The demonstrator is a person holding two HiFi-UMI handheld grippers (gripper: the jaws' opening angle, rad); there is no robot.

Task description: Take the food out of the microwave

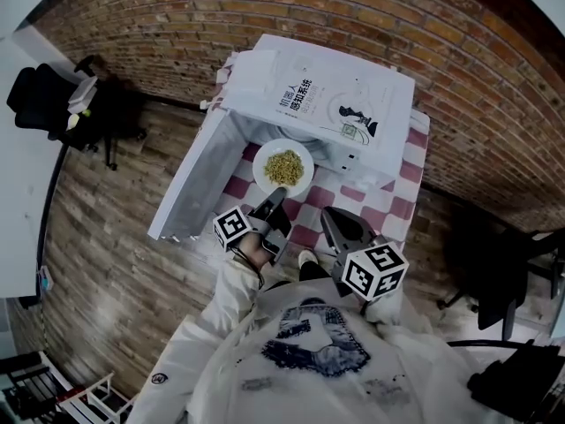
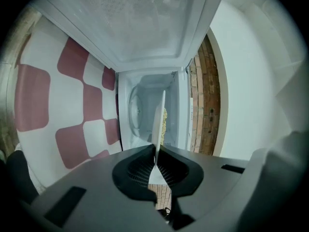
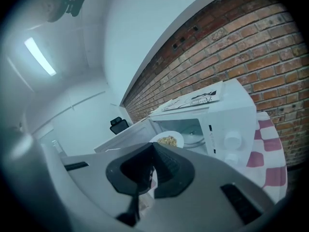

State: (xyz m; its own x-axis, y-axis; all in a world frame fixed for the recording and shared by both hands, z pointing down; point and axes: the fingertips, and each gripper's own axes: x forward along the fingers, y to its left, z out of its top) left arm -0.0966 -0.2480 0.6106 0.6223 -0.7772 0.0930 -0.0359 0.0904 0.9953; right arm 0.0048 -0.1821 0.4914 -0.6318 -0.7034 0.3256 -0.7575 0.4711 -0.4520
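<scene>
Currently the removal step is judged underway. The white microwave (image 1: 353,153) is stood on a red-and-white checked cloth (image 1: 393,206), w/ its door (image 1: 190,184) swung wide open to the left. A white plate (image 1: 261,173) is held at the cavity mouth, approx. level and seemingly mostly out, w/ a heap of yellowish food (image 1: 284,166) at its centre. The plate's near rim is clamped by the left gripper (image 1: 276,197), jaws closed onto the thin edge. The right gripper (image 1: 331,215) is held to the right & nearer, apart from the plate, its jaws brought together on nothing. Next, the plate prob. needs to be drawn nearer, kept level so no food is spilled, then set down on a bare part of the cloth. Clearance from the door on the left should be watched.
</scene>
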